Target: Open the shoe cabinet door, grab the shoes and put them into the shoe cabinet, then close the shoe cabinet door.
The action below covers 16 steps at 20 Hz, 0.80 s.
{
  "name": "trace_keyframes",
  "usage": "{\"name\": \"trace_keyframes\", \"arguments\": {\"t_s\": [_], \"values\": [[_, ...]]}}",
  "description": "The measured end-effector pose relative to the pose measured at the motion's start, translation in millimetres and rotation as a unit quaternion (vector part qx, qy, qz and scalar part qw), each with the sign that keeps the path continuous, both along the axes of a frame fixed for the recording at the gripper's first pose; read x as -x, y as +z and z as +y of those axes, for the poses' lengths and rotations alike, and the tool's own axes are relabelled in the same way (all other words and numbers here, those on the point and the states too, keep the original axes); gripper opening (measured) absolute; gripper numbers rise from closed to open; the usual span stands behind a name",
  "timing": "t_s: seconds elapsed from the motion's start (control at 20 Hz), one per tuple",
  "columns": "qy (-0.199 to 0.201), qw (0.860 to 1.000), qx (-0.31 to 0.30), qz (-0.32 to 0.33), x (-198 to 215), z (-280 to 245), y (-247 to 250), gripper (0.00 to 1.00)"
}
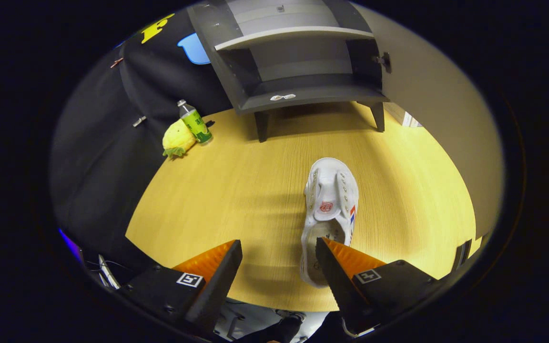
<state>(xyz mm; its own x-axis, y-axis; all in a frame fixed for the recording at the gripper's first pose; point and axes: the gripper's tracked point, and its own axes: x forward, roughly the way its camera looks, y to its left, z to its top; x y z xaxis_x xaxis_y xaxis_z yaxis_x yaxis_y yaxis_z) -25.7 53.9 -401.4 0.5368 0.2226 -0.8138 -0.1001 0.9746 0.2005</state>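
Observation:
A white sneaker (329,209) lies on the wooden table (236,190), toe pointing away toward the cabinet. Its heel end sits just beside and partly behind my right fingertip. My gripper (279,250) hovers above the table's near edge, open, with only bare wood between the fingers. Beyond the shoe stands the dark grey shoe cabinet (298,62) on short legs. Its door (427,95) is swung wide open to the right, showing a pale shelf and an empty lower compartment.
A green-labelled bottle (194,122) and a yellow pineapple-shaped toy (177,138) stand at the table's far left, next to the black cloth wall. Bare wood stretches between the shoe and the cabinet legs.

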Motion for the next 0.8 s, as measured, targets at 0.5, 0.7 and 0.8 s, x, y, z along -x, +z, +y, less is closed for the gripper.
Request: {"name": "trace_keyframes", "arguments": {"t_s": [0.5,0.7,0.8], "values": [[-0.055,0.998,0.028,0.023,-46,-6,-56,0.97],[-0.035,0.997,0.064,0.011,-61,-12,-63,0.93],[-0.030,0.996,0.084,0.010,-69,-19,-67,0.78]]}}
